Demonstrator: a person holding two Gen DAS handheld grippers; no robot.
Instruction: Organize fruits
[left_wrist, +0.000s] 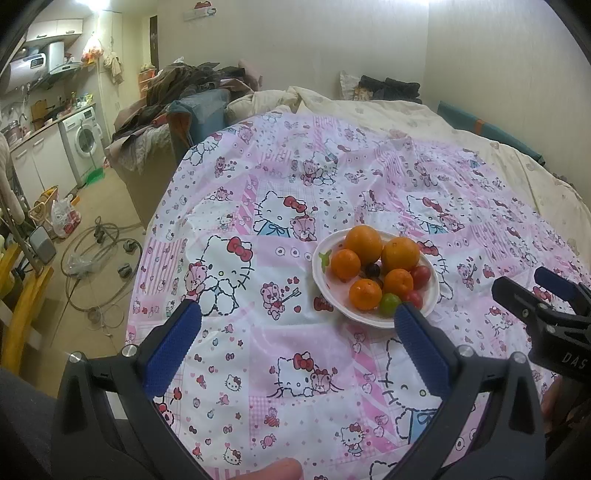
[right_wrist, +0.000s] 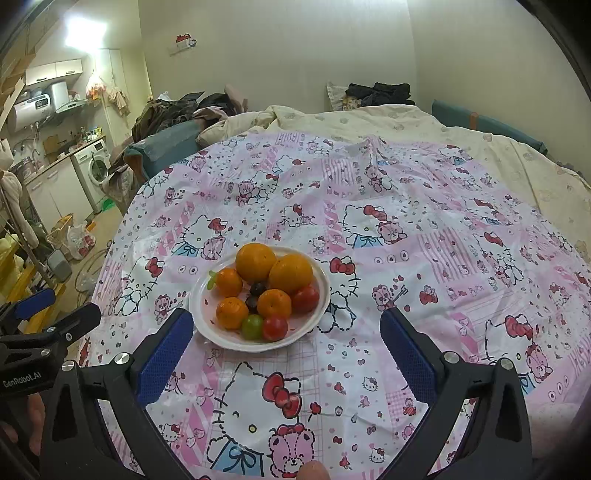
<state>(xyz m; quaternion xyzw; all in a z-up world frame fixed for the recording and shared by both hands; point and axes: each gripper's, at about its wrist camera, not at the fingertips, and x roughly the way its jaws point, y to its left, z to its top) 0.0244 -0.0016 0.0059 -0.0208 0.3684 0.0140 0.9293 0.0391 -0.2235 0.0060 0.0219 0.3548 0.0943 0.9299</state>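
Observation:
A white plate (left_wrist: 432, 295) (right_wrist: 207, 314) sits on the pink cartoon-print cloth. It holds two large oranges (left_wrist: 364, 244) (right_wrist: 255, 262), three small tangerines (left_wrist: 345, 264) (right_wrist: 232, 312), red tomatoes (left_wrist: 421, 276) (right_wrist: 306, 298), a green fruit (left_wrist: 390, 304) (right_wrist: 252, 326) and dark grapes (left_wrist: 373, 270) (right_wrist: 258, 288). My left gripper (left_wrist: 297, 314) is open and empty, just before the plate's near left. My right gripper (right_wrist: 286, 319) is open and empty, its left fingertip beside the plate's near rim. Each gripper shows in the other's view, the right one (left_wrist: 532, 288) and the left one (right_wrist: 62, 308).
The cloth (left_wrist: 280, 206) (right_wrist: 443, 258) covers a bed with a cream quilt (left_wrist: 406, 114) behind. A sofa piled with clothes (left_wrist: 177, 96) stands at the left. Hoses and bags (left_wrist: 99, 254) lie on the floor at the left, by a washing machine (left_wrist: 83, 142).

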